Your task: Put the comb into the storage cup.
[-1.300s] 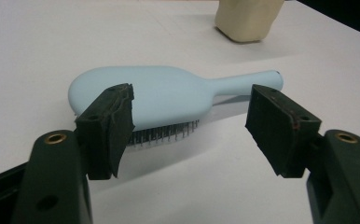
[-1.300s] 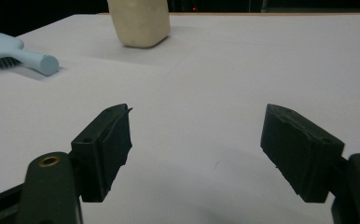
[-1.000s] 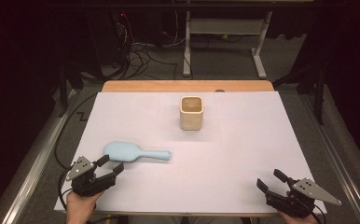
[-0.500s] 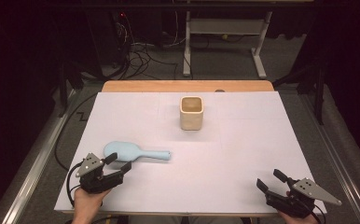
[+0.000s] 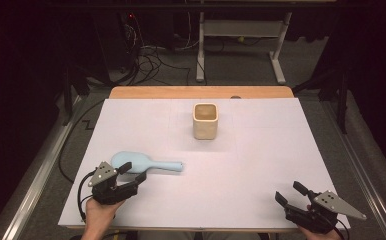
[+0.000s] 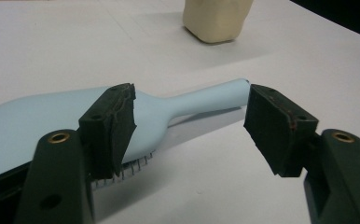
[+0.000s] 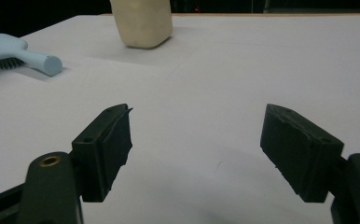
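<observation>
At the near left edge of the white-covered bench (image 5: 261,150), the left gripper (image 5: 131,172) rests low in a hand (image 5: 97,215), its fingers (image 6: 115,126) spread wide and not gripping anything. In the left gripper view they stand either side of the pale blue plastic hairbrush (image 5: 143,163): one finger sits in front of the spot where the oval head narrows into the handle, the other lies just off the rounded end of the handle. No pad presses on the brush, though from the high view it is hard to tell whether the nearer finger grazes the head or merely hangs close over it.

At the near right corner, the right gripper (image 5: 290,192) sits just above the bench, its grey three-cornered plate (image 5: 338,205) pointing toward the right edge. Its fingers (image 7: 108,144) are also well open, with bare white surface between them and nothing held.

The hairbrush lies flat, bristles down, in the near left part of the bench, head toward the left edge and handle pointing toward the middle. It is well apart from the right gripper.

Farther back, near the centre and toward the far edge, stands a cream, square-mouthed cup with rounded corners (image 5: 205,121), upright and alone. Beyond it a strip of bare wooden bench top (image 5: 201,92) shows along the far edge.
</observation>
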